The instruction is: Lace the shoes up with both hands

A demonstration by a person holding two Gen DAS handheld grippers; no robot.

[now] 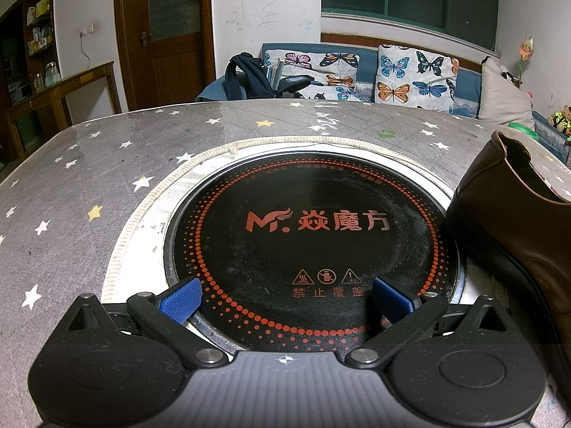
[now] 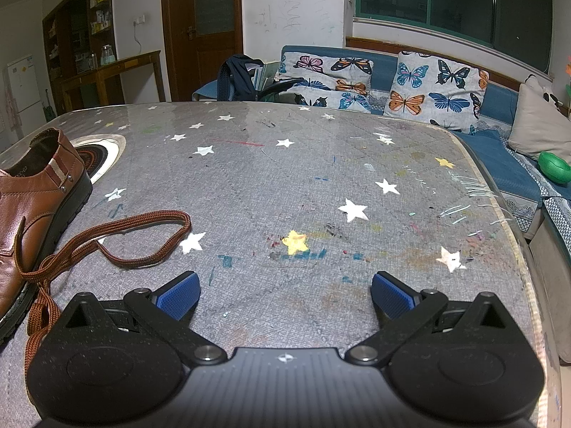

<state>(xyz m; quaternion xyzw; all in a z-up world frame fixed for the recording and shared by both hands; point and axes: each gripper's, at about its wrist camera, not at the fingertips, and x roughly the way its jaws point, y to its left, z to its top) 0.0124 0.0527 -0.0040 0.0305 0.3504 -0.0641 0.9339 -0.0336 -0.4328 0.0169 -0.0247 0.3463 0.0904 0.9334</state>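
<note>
Looking ahead of my right gripper (image 2: 285, 296), I see bare table (image 2: 321, 178) reaching to its far edge and right rim. My shoe (image 2: 32, 196) sits at the left, its lace (image 2: 142, 221) looping loose across the cloth. Both grippers gape wide and hold nothing. My left gripper (image 1: 285, 297) hovers over the hob (image 1: 314, 235), with the shoe's heel (image 1: 514, 207) to its right.

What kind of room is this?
Probably a living room in a home: a blue sofa with butterfly cushions, a wooden door, and a star-patterned table holding a brown shoe.
</note>
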